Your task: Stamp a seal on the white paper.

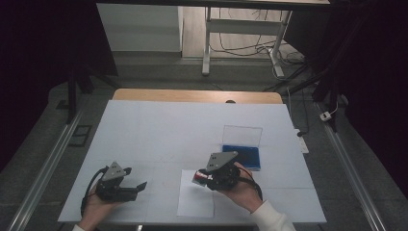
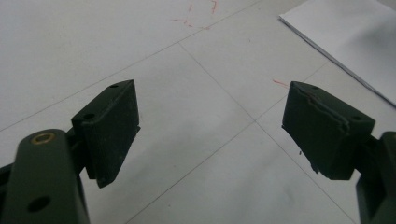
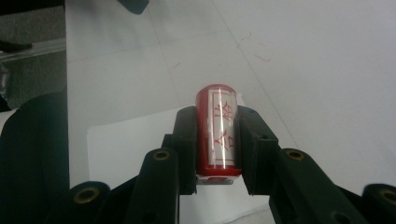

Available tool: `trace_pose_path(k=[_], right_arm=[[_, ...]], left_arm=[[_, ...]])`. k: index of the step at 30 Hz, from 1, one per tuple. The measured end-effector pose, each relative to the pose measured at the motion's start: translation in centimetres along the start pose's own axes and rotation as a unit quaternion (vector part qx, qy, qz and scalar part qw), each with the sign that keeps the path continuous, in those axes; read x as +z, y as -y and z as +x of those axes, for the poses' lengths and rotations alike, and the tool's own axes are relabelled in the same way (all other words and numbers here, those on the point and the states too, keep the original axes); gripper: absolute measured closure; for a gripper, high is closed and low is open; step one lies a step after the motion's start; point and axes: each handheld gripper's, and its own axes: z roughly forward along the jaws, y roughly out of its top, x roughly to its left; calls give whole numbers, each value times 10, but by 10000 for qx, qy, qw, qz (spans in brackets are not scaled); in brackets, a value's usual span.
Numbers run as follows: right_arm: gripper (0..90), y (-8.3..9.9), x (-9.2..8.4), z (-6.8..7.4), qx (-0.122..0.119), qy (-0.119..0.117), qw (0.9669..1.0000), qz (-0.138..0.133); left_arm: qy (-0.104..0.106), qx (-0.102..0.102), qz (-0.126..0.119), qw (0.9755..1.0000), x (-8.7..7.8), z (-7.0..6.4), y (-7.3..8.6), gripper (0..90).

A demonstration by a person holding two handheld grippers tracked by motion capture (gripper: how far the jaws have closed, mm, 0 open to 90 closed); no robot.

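Stamp (image 3: pixel 218 130) is clamped between the right gripper (image 3: pixel 217 140) fingers, above the paper sheet (image 1: pixel 195 202). Left gripper (image 2: pixel 210 135) is held released, empty. Judged step: carrying to print; pressing down squarely is called for next.

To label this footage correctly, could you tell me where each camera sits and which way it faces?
High view: above the person's side, looking forward and down on the table; both hands, left gripper and right gripper show.
Left gripper view: rides that gripper, looking along its open jaws at the table.
Right gripper view: rides that gripper, jaws shut on a red stamp.
Shared: all three show the paper.
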Motion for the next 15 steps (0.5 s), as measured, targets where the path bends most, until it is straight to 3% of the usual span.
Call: trace_pose_path(k=[15], right_arm=[[704,4,18,10,-218,-69,9991,369]], left_arm=[[3,0,1,10000,0,0,0,192]])
